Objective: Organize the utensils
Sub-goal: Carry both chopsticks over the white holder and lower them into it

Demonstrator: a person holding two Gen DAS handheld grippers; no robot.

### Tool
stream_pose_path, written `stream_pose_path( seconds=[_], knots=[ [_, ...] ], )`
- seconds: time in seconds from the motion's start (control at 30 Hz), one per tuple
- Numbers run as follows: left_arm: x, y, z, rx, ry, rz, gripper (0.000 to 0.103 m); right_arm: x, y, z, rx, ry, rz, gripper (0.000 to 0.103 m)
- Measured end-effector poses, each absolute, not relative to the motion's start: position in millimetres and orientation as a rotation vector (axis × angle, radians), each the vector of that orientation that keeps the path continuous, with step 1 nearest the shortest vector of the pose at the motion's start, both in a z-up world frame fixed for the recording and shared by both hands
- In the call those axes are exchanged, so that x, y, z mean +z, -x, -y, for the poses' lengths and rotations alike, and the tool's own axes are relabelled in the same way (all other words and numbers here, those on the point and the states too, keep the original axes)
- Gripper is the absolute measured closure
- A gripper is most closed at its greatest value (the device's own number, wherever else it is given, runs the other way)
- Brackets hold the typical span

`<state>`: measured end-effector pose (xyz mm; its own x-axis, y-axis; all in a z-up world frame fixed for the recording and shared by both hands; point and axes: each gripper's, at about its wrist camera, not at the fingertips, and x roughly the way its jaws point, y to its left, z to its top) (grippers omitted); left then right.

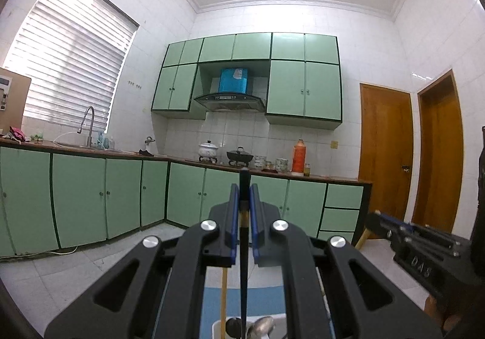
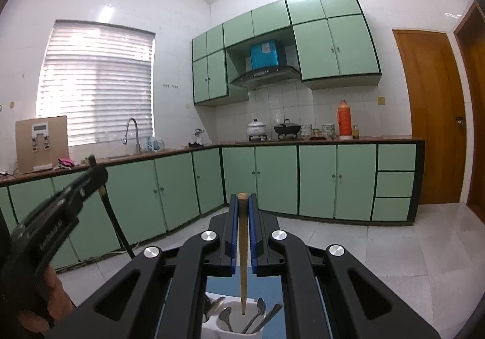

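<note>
My left gripper points level and is shut on a dark chopstick that runs up and down between its blue pads. A pale wooden stick shows just left of it, below the jaws. My right gripper is shut on a wooden chopstick, whose lower tip hangs over a white utensil holder. Several metal spoons stand in that holder, whose rim and a spoon also show at the bottom of the left wrist view. Each view catches the other gripper at its side: left gripper, right gripper.
A blue mat lies under the holder. Green base cabinets line two walls beyond a tiled floor. The counter carries two pots, an orange flask and a sink tap. Wooden doors stand at the right.
</note>
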<state>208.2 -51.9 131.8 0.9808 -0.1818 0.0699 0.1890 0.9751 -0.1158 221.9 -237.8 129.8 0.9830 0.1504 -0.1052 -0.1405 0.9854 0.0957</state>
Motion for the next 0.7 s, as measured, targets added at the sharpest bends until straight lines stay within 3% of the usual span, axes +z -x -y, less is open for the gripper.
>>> stream_pose_path(
  seconds=[0.7],
  knots=[
    [40,-287,36,-0.147,0.087,-0.235,0.096,46,-277,221,0.154,-0.081,-0.304,0.096]
  ],
)
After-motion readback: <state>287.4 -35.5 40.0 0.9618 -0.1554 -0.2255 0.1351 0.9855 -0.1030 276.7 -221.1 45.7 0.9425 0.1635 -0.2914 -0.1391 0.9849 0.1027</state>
